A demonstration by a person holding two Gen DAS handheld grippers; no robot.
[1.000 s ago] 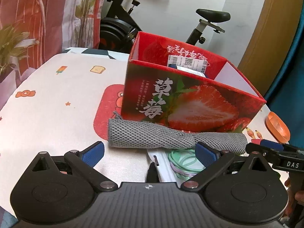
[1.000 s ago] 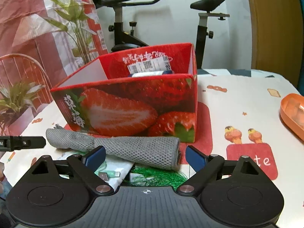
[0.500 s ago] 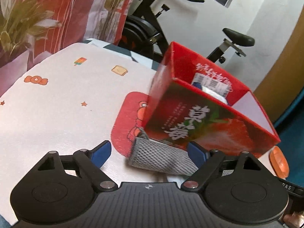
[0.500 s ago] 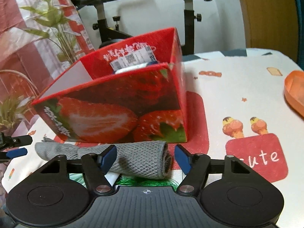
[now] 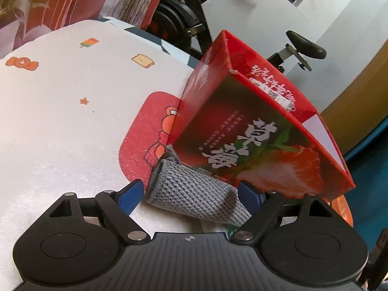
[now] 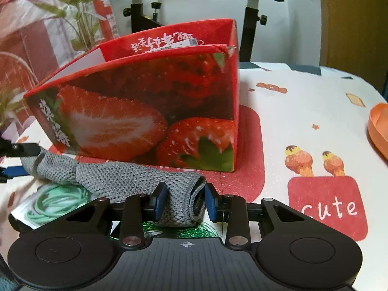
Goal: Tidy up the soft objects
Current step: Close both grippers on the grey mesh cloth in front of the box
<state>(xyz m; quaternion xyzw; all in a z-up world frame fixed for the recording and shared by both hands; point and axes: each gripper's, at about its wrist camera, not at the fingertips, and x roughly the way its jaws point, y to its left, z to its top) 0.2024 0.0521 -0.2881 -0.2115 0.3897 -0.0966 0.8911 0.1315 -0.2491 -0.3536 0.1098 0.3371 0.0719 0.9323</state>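
Rolled grey cloth lies low-centre on desk, against strawberry box. Right gripper now closing on cloth's end, earlier wide. Left gripper straddles other end, narrowing, nearer than before.

Orange dish cut by the edge — strawberry box contents mostly hidden.

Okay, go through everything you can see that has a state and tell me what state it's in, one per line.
Left gripper: jaws closing, straddling the roll's end.
Right gripper: jaws closing, pads pinching the roll's other end.
Grey cloth: rolled up, lying on the table.
Strawberry box: open-topped, upright.
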